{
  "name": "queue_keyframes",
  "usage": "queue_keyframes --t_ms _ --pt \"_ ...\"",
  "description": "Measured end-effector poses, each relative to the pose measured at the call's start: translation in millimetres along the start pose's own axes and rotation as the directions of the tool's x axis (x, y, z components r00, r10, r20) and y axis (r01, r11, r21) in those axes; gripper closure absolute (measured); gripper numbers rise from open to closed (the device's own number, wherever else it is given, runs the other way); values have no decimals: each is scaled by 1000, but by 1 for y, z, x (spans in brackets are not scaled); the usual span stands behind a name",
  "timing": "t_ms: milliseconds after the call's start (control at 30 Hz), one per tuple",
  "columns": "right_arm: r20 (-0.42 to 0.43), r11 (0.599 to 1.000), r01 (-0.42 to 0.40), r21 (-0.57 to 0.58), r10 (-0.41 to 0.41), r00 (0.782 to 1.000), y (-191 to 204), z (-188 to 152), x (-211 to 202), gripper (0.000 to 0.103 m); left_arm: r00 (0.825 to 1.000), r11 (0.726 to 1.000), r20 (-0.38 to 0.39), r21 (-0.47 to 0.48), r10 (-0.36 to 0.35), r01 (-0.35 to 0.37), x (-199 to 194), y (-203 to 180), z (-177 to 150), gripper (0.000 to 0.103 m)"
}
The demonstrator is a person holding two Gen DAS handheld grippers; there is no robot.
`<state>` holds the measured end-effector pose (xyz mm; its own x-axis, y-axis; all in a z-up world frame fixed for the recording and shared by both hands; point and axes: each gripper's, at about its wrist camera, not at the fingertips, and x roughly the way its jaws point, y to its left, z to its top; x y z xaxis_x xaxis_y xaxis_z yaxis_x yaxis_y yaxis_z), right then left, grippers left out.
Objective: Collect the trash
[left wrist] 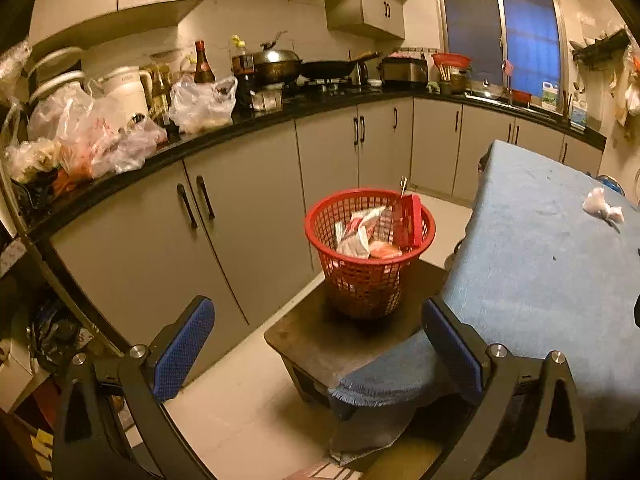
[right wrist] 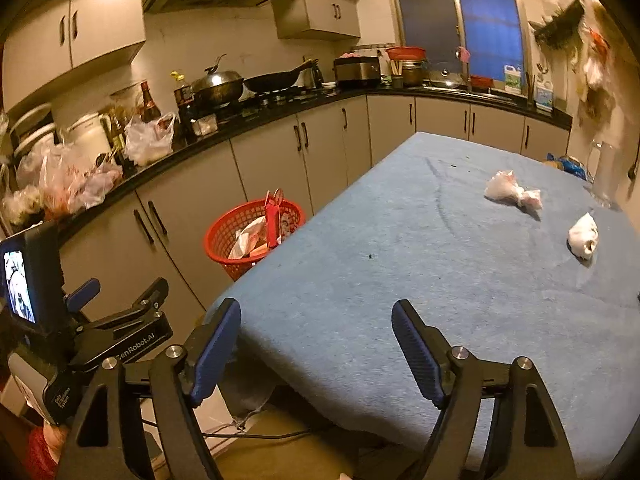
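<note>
Both grippers, left gripper (left wrist: 318,354) and right gripper (right wrist: 316,354), were held agape, empty. Crumpled white paper wads (right wrist: 512,194) far right on blue cloth-covered table (right wrist: 400,280) were judged next for red plastic mesh basket (left wrist: 370,248).

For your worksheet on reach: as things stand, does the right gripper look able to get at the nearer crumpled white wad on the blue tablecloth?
Probably yes. The right gripper is open and empty, and bare blue tablecloth lies between it and the crumpled white wad; nothing stands in the way.

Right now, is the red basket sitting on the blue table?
No, the red basket sits on a low dark stool beside the blue table.
</note>
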<state>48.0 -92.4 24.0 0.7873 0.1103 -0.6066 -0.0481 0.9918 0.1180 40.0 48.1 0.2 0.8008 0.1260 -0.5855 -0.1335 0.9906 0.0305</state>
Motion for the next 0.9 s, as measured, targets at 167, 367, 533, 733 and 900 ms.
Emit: queue_keyframes --t_ms 167,367,533,733,900 --pt "-14 1000 7 -28 -7 1000 5 -2 4 17 1000 998 -26 -57 6 -8 8 11 -4 0" --pt "-28 999 0 -48 -2 1000 9 -6 5 16 1000 999 -20 -53 9 -11 7 11 -6 0" --pt "-17 998 7 -68 -8 1000 13 -8 3 14 1000 999 -21 -47 1 -2 5 8 -4 0" --pt "-7 999 7 -53 -7 1000 11 -6 2 12 1000 999 -13 -49 13 -13 4 9 -2 0" --pt "-7 999 5 -45 -5 1000 10 -6 3 11 1000 999 -10 -46 14 -15 3 7 -3 0"
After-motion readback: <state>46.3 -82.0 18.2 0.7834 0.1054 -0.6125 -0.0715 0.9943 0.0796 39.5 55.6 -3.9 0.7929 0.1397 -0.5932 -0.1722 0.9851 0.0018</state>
